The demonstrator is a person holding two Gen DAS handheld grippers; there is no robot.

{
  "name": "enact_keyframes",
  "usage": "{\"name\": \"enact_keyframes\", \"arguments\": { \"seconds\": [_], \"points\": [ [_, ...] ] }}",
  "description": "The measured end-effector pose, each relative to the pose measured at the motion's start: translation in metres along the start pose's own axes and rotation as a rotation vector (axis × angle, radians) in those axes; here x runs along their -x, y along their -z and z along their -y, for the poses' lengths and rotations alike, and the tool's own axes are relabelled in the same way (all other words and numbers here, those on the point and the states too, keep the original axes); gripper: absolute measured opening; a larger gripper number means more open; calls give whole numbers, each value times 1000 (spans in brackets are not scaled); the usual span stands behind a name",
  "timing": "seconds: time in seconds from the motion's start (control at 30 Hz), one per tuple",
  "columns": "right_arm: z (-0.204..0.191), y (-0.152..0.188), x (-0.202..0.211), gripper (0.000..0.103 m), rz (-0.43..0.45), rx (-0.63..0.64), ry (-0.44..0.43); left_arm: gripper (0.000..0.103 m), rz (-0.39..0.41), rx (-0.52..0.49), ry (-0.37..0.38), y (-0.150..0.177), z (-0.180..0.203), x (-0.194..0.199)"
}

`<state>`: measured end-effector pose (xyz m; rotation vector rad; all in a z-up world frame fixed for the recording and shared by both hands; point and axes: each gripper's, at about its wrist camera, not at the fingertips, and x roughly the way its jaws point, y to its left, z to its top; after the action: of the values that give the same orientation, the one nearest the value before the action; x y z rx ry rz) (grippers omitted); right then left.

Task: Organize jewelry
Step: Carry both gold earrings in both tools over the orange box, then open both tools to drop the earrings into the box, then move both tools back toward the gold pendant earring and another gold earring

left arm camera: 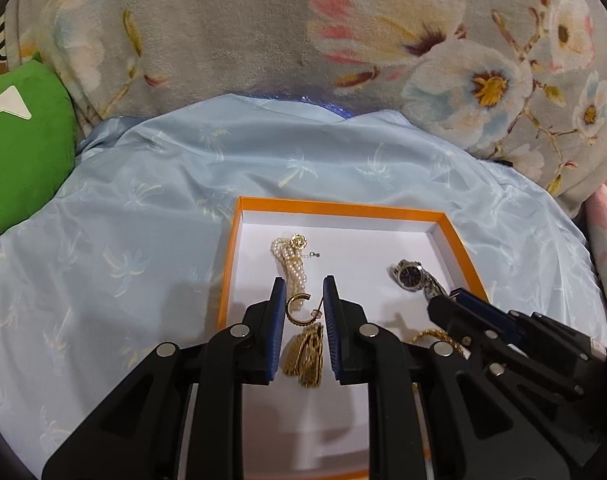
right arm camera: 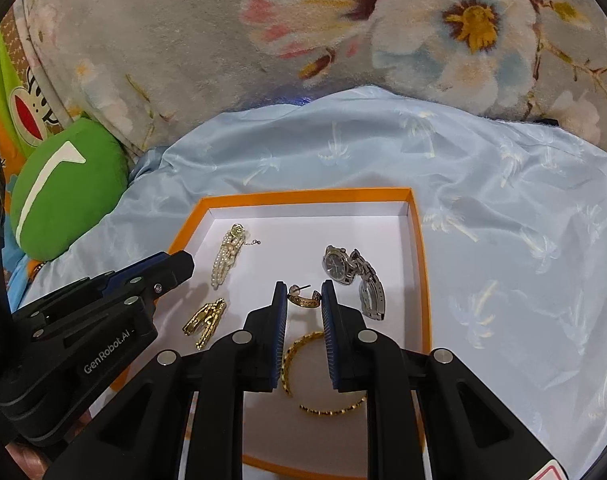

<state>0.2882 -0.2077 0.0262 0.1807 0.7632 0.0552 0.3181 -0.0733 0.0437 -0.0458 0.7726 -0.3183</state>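
Note:
An orange box (left arm camera: 339, 209) (right arm camera: 417, 248) with a white floor lies on light blue cloth. In it lie a pearl bracelet (left arm camera: 290, 265) (right arm camera: 225, 258), a gold hoop earring (left arm camera: 297, 310) (right arm camera: 303, 298), a gold link piece (left arm camera: 305, 356) (right arm camera: 205, 320), a silver watch (left arm camera: 413, 276) (right arm camera: 353, 276) and a gold bangle (right arm camera: 303, 372). My left gripper (left arm camera: 303, 292) is open above the box, its fingers either side of the earring. My right gripper (right arm camera: 303, 292) is open, its tips either side of the same earring. Neither holds anything.
Light blue palm-print cloth (left arm camera: 143, 208) (right arm camera: 503, 220) covers the surface. A floral grey blanket (left arm camera: 263, 28) (right arm camera: 303, 32) rises behind. A green cushion (left arm camera: 19, 148) (right arm camera: 63, 196) lies at the left. Each gripper shows in the other's view, left (right arm camera: 103, 312) and right (left arm camera: 503, 332).

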Motion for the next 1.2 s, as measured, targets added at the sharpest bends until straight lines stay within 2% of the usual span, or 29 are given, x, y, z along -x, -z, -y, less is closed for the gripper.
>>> {"name": "enact_keyframes", "arguments": {
  "seconds": [0.33, 0.4, 0.47, 0.57, 0.77, 0.97, 1.07, 1.2],
  "points": [
    [-2, 1, -15, 17, -10, 14, 13, 19, -10, 0, -11, -4, 0, -16],
    [-4, 1, -13, 24, 4, 22, 22, 19, -10, 1, -12, -3, 0, -16],
    [-6, 1, -10, 25, 17, 34, 34, 19, -8, -3, -19, -3, -1, -16],
    [-5, 1, -7, 25, 24, 34, 32, 27, -2, 4, -25, -2, -2, -16],
    [-3, 4, 6, 25, 40, 30, 34, 28, 32, 14, -19, -2, -5, -4],
    [-3, 33, 48, 25, 66, 53, 48, 28, 64, 15, -34, 23, -13, 35],
    [1, 60, 79, 30, 75, 55, 59, 30, 65, 24, -23, 48, -22, 62],
    [4, 104, 115, 31, 70, 47, 87, 33, 50, 38, -28, 87, -28, 98]
  ]
}}
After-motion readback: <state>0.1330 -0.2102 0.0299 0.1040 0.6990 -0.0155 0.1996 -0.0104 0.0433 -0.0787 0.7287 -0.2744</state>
